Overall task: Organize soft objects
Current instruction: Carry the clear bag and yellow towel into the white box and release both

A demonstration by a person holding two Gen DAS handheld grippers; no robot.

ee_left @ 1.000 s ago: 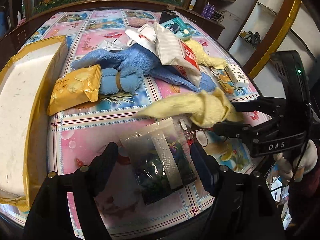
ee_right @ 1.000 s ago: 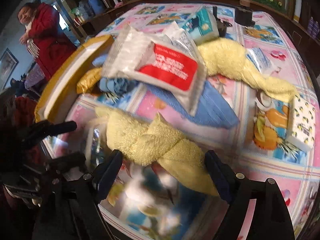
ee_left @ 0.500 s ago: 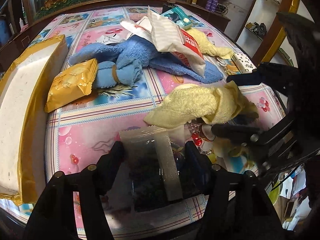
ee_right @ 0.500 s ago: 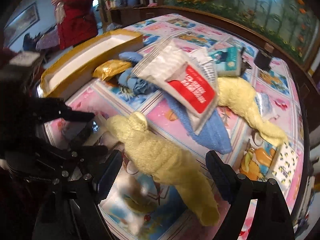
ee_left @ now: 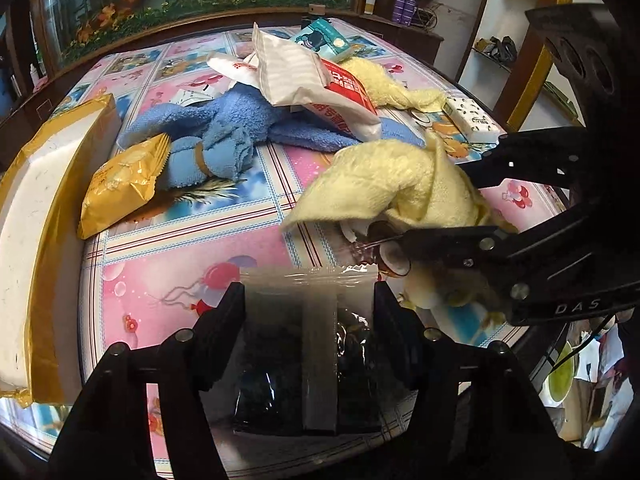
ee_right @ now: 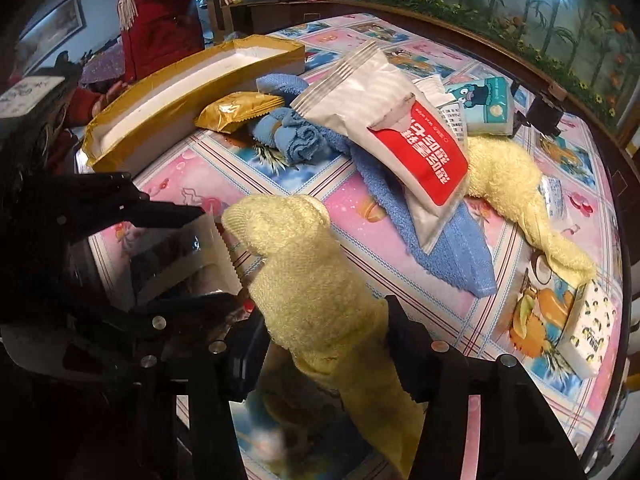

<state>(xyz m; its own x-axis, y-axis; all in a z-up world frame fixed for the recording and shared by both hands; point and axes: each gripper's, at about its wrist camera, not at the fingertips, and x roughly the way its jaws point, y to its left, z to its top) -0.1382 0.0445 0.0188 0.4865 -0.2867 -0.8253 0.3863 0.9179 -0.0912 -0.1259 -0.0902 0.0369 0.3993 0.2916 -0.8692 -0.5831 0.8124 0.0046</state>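
My left gripper [ee_left: 308, 304] is shut on a clear plastic packet [ee_left: 312, 344] with dark contents, held just above the table's near edge. The packet also shows in the right wrist view [ee_right: 180, 260]. My right gripper [ee_right: 320, 320] is shut on a pale yellow towel [ee_right: 308, 280], lifted off the table; in the left wrist view the towel [ee_left: 392, 184] hangs from it at the right. A blue towel [ee_left: 236, 128] lies mid-table under a white and red pouch [ee_left: 316, 84]. A second yellow towel [ee_right: 516, 180] lies beyond it.
A long gold-edged white box [ee_left: 36, 208] lies along the left side. A gold snack packet [ee_left: 124, 180] rests by the blue towel. A teal tissue pack [ee_left: 324, 40] and a small patterned box [ee_right: 588, 332] lie on the table. A person in red [ee_right: 160, 12] stands behind.
The right gripper closed on the yellow towel and lifted it. The left gripper closed on the clear packet, which sits deeper between its fingers than before.
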